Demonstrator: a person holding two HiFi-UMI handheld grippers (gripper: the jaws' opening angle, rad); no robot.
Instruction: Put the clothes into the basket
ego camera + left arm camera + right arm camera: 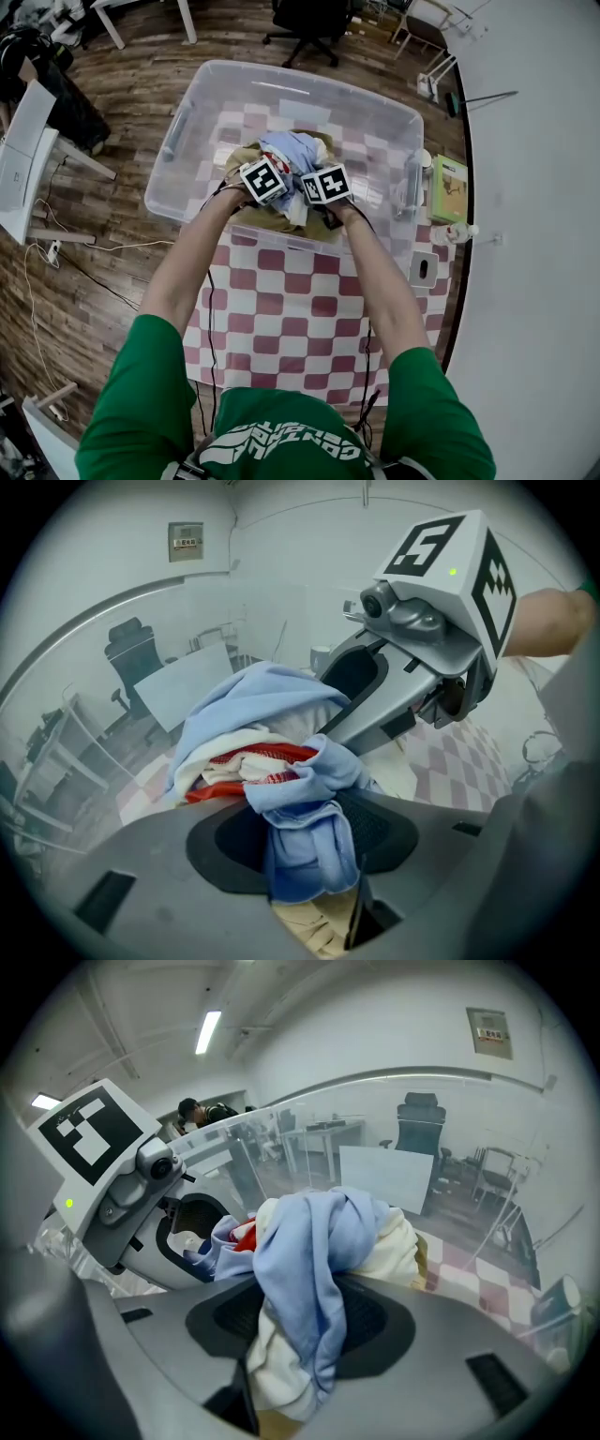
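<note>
A bundle of clothes (287,150), light blue, cream, tan and red-striped, hangs low inside the clear plastic basket (183,122). My left gripper (269,190) and right gripper (317,195) hold it side by side from the near edge. In the left gripper view, blue cloth (309,836) is pinched in the left gripper (305,855), with the right gripper's marker cube (450,555) just beyond. In the right gripper view, blue and cream cloth (309,1269) is clamped in the right gripper (300,1335). The bundle hides all the fingertips.
The basket stands on a table with a red-and-white checked cloth (300,319). A green box (448,187) and a small white bottle (452,232) lie to its right. An office chair (309,19) stands behind it and a white desk (23,159) on the wooden floor to the left.
</note>
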